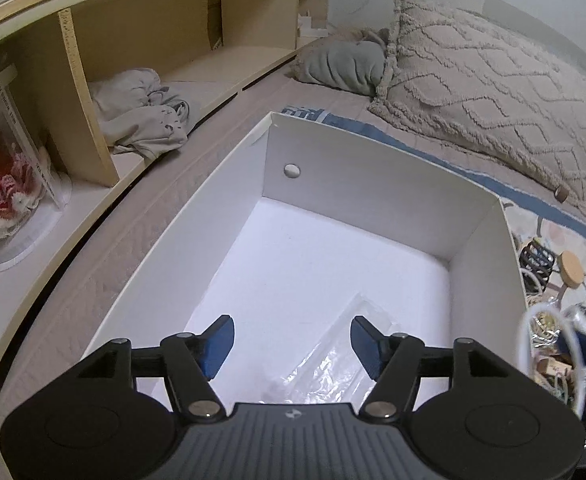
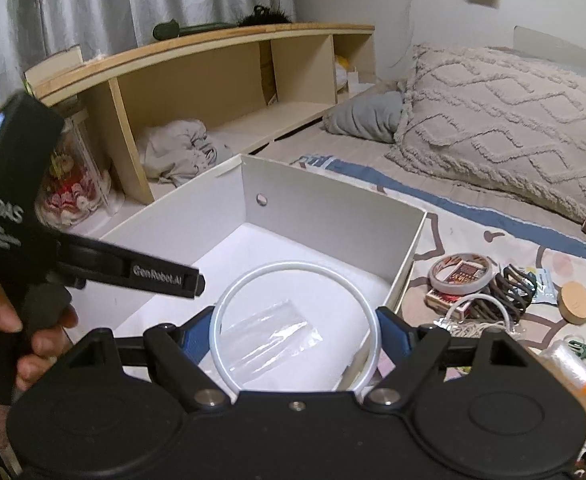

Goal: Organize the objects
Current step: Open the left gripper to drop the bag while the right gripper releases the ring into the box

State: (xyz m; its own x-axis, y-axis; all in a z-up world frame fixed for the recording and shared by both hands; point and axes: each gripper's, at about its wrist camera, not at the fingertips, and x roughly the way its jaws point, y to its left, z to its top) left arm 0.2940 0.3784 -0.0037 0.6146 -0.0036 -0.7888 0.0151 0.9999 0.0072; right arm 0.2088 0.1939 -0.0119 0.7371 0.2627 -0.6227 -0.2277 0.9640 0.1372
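Note:
A white cardboard box (image 1: 373,200) stands open on the bed, with a clear plastic bag (image 1: 333,364) lying flat on its floor. My left gripper (image 1: 293,340) hangs open over the near end of the box, and nothing is between its blue pads. In the right wrist view the same box (image 2: 333,216) and bag (image 2: 273,336) lie below my right gripper (image 2: 295,334), which is shut on a white ring (image 2: 293,266) that spans its jaws. A hand holds the left gripper (image 2: 165,278) at the left of that view.
Right of the box, clutter lies on the bedspread: a tape roll (image 2: 439,278), a dark hair claw (image 2: 513,292), a wooden lid (image 2: 577,302) and cords. A wooden shelf (image 2: 213,92) with crumpled cloth (image 2: 181,144) runs behind. A tufted pillow (image 2: 493,120) lies at the far right.

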